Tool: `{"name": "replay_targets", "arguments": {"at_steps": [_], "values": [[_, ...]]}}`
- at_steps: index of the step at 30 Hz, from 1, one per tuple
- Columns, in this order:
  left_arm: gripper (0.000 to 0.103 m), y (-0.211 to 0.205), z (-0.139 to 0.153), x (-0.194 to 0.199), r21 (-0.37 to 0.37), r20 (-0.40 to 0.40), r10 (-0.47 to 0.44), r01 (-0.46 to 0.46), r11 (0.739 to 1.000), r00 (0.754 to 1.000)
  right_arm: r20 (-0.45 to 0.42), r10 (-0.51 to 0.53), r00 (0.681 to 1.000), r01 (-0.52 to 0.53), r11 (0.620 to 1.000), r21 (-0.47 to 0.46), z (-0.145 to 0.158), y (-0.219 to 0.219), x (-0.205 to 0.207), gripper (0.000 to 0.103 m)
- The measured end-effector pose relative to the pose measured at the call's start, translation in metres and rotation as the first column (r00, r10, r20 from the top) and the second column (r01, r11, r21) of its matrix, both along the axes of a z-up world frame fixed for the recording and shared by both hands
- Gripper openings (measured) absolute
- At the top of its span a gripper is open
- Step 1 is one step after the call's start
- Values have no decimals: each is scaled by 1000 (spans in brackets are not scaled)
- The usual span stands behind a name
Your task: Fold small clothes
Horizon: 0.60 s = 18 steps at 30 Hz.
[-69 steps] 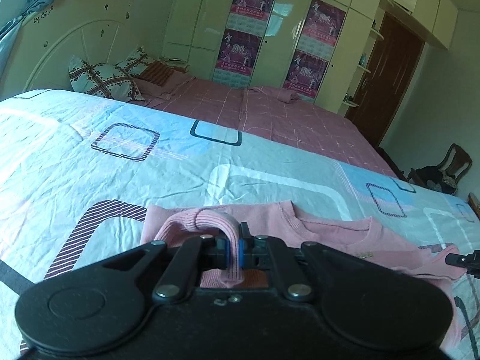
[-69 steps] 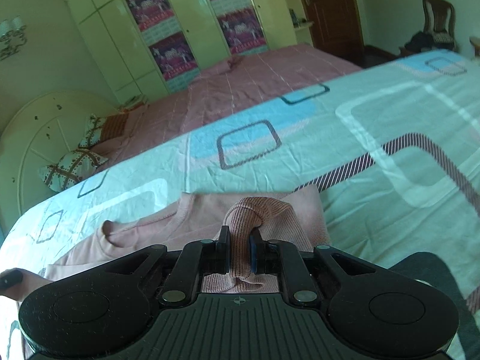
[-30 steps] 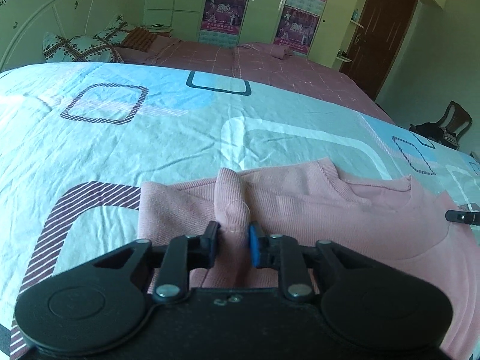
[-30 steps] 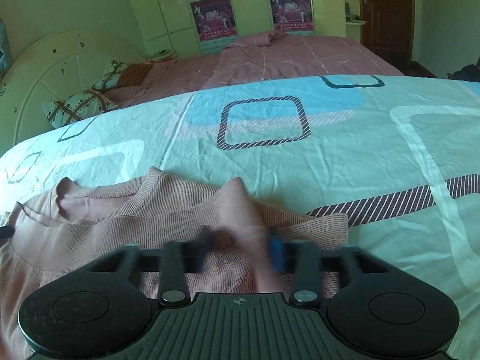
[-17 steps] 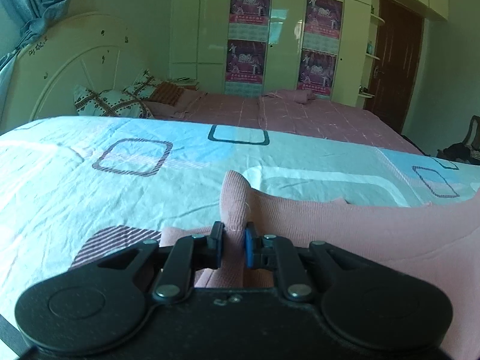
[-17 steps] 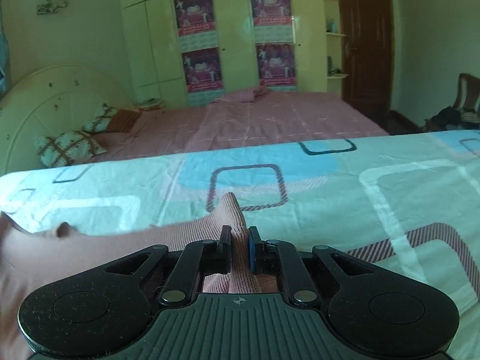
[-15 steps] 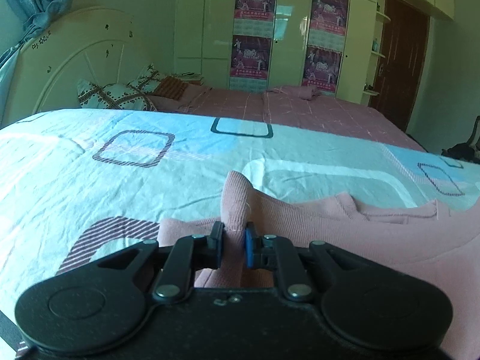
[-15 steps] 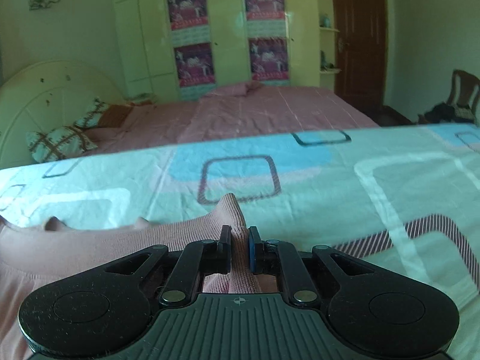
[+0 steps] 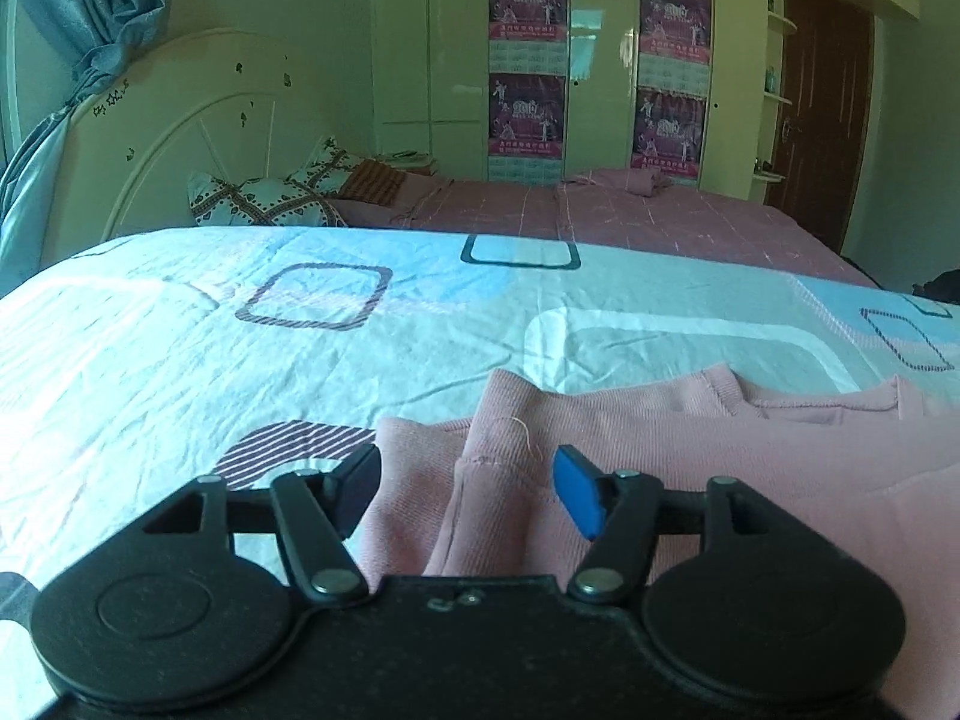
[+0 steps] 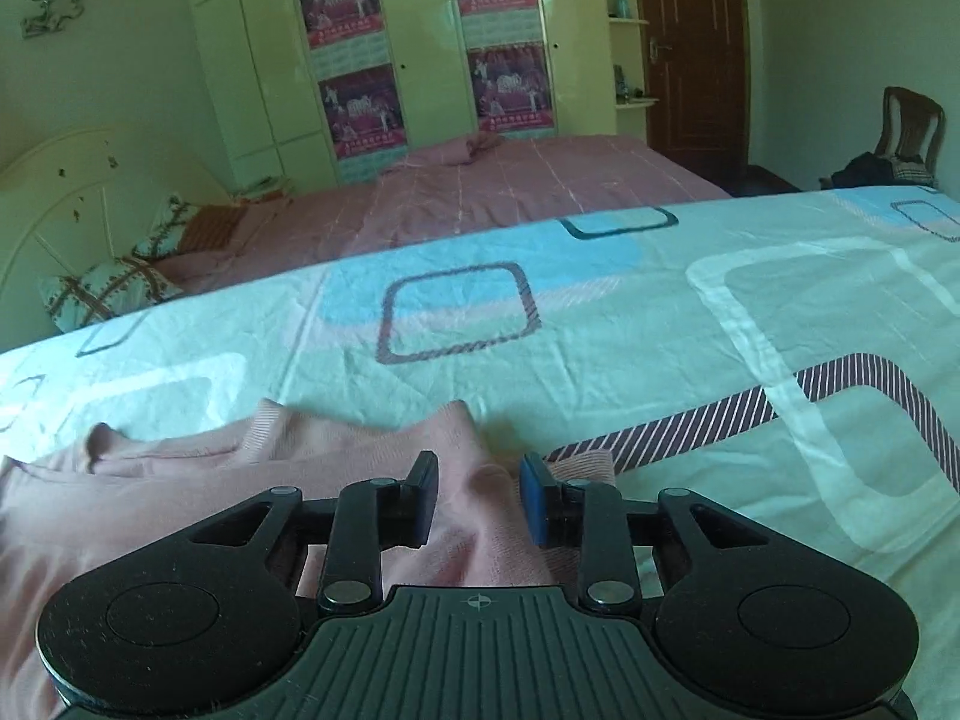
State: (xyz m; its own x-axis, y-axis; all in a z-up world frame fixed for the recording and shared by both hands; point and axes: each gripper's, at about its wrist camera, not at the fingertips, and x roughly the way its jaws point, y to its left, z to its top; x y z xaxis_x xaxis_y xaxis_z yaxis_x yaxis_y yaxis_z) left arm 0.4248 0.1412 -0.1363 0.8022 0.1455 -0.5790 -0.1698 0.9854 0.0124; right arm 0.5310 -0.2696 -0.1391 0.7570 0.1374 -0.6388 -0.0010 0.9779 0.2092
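A small pink knit sweater (image 9: 750,456) lies flat on the patterned pale blue sheet (image 9: 180,360), neckline toward the far side. My left gripper (image 9: 468,486) sits low over the sweater's left edge. Its jaws are opening wide, and a slack fold of the cloth lies between them with no pad pressing it. In the right wrist view the same sweater (image 10: 180,480) spreads to the left. My right gripper (image 10: 478,498) hovers at its right edge, jaws opening, with a soft ridge of pink fabric loose between the blue pads.
The sheet (image 10: 660,360) stretches far ahead and to both sides. Beyond it stands a bed with a pink cover (image 9: 630,216), pillows (image 9: 258,204) and a white headboard (image 9: 180,138). A wardrobe with posters (image 10: 420,60), a brown door (image 10: 690,48) and a chair (image 10: 906,126) line the back.
Half a second ago both grippers were shut on raised pinches of the sweater. Both pairs of jaws have since parted, and the fabric has sunk flatter onto the sheet.
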Motion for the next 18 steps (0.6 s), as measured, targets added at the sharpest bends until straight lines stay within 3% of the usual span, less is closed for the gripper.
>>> {"name": "replay_targets", "arguments": {"at_steps": [6, 11, 18], "values": [[62, -17, 20, -33, -40, 17, -86, 87, 995, 996, -6, 94, 996, -94, 995, 25, 15, 27, -27, 30], [62, -41, 6, -43, -86, -41, -144, 140, 986, 989, -42, 159, 986, -157, 987, 42, 4, 57, -43, 30], [64, -34, -20, -49, -49, -121, -87, 81, 995, 989, -82, 159, 984, -156, 987, 42, -9, 60, -57, 30]]}}
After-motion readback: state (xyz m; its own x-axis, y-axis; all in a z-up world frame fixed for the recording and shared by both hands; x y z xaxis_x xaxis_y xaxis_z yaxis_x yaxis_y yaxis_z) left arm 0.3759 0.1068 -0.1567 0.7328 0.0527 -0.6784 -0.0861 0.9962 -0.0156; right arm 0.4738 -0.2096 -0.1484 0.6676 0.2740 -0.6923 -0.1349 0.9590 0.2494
